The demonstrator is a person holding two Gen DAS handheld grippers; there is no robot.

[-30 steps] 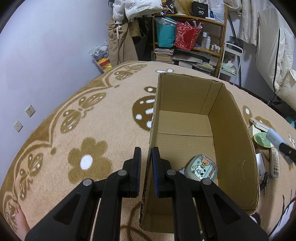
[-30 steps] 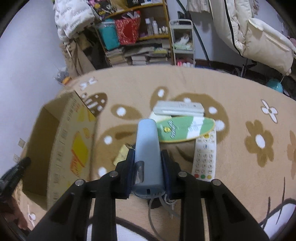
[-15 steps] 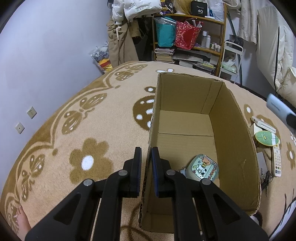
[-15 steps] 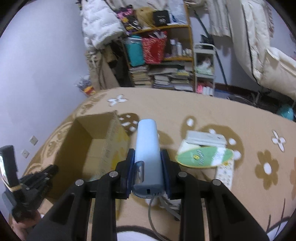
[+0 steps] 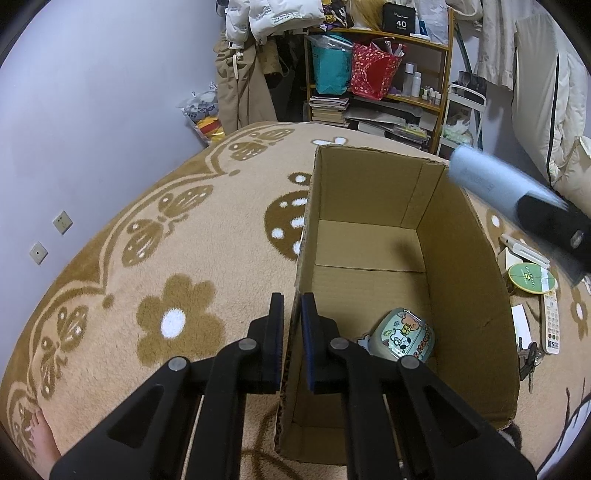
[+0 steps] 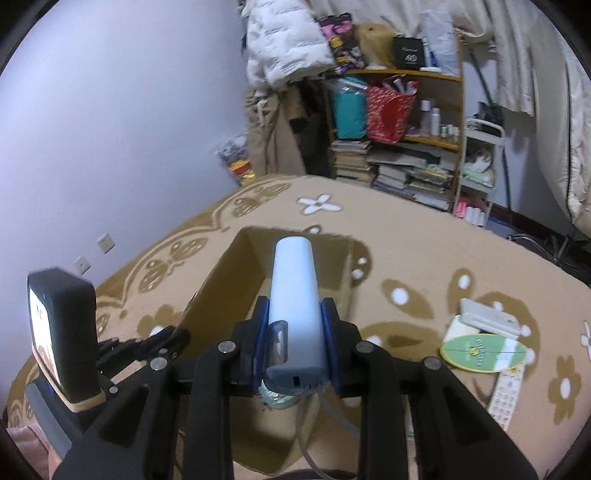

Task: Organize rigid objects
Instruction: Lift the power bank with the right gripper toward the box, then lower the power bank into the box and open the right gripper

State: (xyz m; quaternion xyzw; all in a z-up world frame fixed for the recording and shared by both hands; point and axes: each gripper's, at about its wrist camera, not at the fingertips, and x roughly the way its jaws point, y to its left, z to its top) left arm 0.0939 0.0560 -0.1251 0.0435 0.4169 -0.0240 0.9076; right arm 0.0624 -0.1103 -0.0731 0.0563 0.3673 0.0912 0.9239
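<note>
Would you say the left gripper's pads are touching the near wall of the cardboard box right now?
Touching. In the left wrist view, the left gripper straddles the cardboard box, and its pads are closed onto the thin near wall with no gap visible on either side.

A lived-in room of a home, likely a bedroom. A wooden shelf [image 5: 384, 66] against the far wall holds gift bags, bottles and stacked books [image 5: 328, 109]; a white puffer jacket [image 5: 273, 18] is heaped just left of its top, and a flower-patterned beige carpet [image 5: 177, 236] spreads in front of it.
</note>
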